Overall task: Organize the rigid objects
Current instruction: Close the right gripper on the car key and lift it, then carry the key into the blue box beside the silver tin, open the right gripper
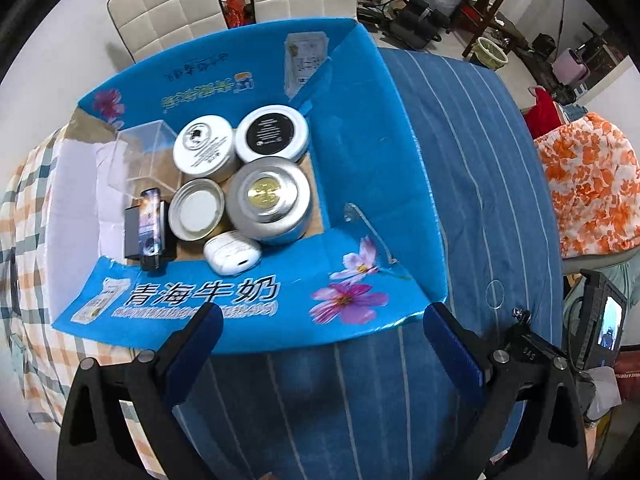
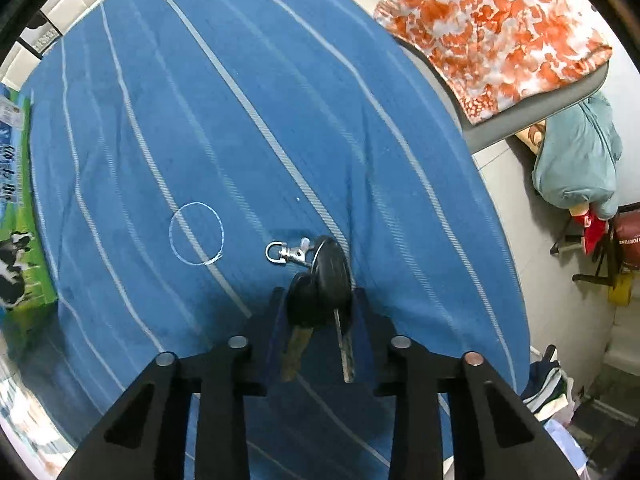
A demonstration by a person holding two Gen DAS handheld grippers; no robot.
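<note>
- Right gripper [image 2: 318, 300]: jaws clenched on a bunch of keys [image 2: 320, 280], pinched by the black heads
- Two blades hang back between the fingers toward the camera; one brass-coloured, one silver
- Silver swivel clasp [image 2: 286, 254] sticks out forward-left of the key heads, over the cloth
- Keys sit above the blue striped cloth [image 2: 280, 100]; can't tell whether they touch it or are lifted off
- Thin white ring [image 2: 196, 234] lies flat on the cloth, left of the clasp, apart from it
- Left gripper [image 1: 320, 320]: jaws spread wide, nothing between the blue pads [image 1: 452, 344], hovering at the near flap of the box
- Blue cardboard box [image 1: 360, 160]: flaps open, on the same cloth; far left edge of the right wrist view shows its side with a cow print
- Inside the box: four round tins packed together — white-lid tin [image 1: 204, 148], black-label tin [image 1: 272, 132], big silver tin with gold centre [image 1: 268, 200], smaller tin with white centre [image 1: 196, 210]
- White earbud-style case [image 1: 232, 250] at the near wall, touching the big silver tin
- Clear plastic cube [image 1: 144, 152] in the far-left corner; dark rectangular item with a printed face [image 1: 148, 228] stands near the left wall
- Right gripper's body shows at the right edge of the left wrist view, well right of the box
- Orange floral fabric [image 2: 492, 28] lies on a surface beyond the cloth's right edge
</note>
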